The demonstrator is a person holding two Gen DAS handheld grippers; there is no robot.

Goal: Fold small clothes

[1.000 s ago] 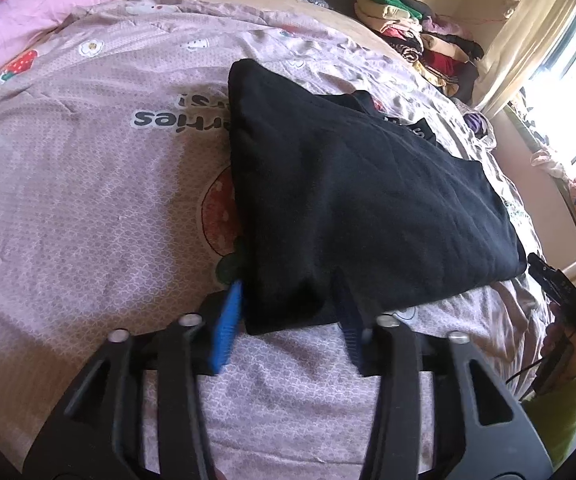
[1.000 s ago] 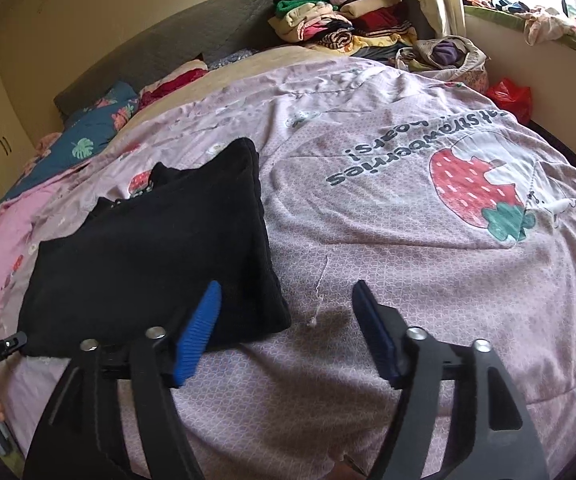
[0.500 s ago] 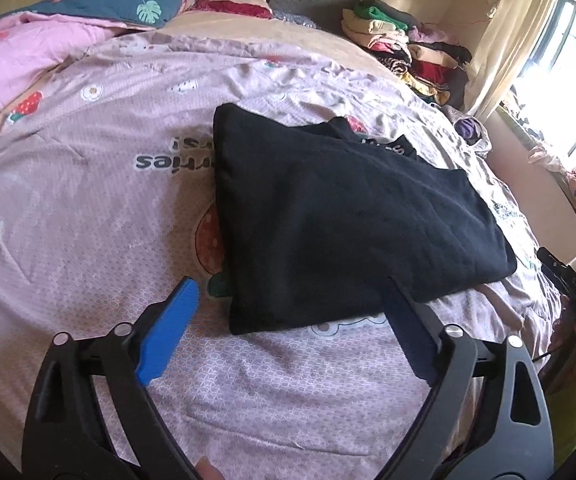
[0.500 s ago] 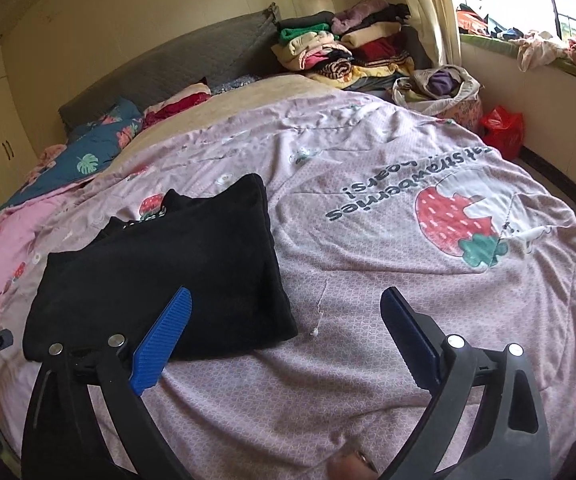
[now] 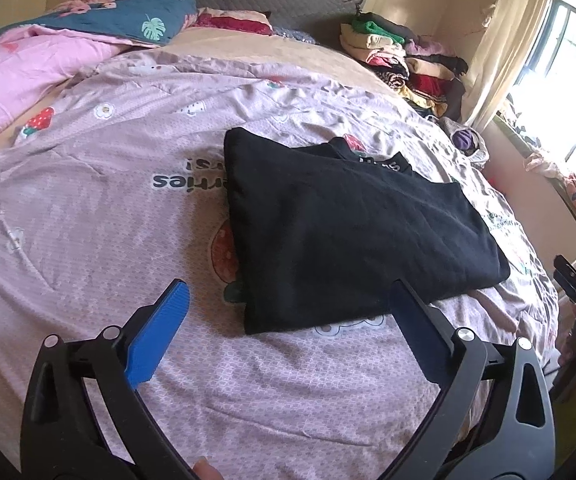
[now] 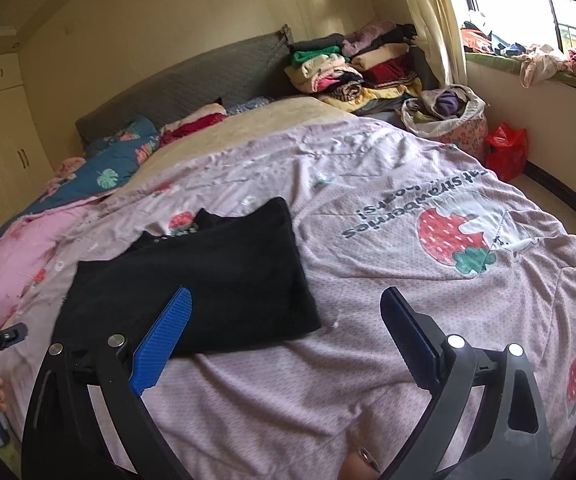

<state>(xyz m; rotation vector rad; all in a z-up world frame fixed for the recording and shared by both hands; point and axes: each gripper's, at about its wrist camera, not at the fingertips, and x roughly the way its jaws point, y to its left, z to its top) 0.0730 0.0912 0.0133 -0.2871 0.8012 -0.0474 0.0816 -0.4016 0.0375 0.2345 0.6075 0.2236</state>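
Spread across the bed: one pale pink quilted cover printed with strawberries and grey lettering (image 5: 87, 240), carrying the single task item. Lying near its front edge, one black knit garment already folded into a thick rectangle (image 5: 348, 232), collar end pointing toward the headboard; seen again from the right wrist (image 6: 207, 280), flat and untouched by either tool.

Risks, largest first. Soft, wrinkled cover under the garment: likely to get pinched together with the black fabric if fingers dig in low, dragging the bedding up with the fold. Thick stacked layers: likely to slide apart or spring open if only the top ply gets caught at one corner. Uneven lift between the two sides: likely to skew the rectangle and undo the neat edges.

Further back, one heap of folded clothes in mixed colours (image 6: 352, 68) by the curtain, well apart from the work; one red plastic bag (image 6: 506, 152) on the floor.

Two tools. Left gripper (image 5: 285, 304): blue fingers spread wide, holding nothing, poised just short of the garment's near edge. Right gripper (image 6: 285, 308): blue fingers equally wide apart, empty, left pad in front of the garment's near corner, contact not discernible.
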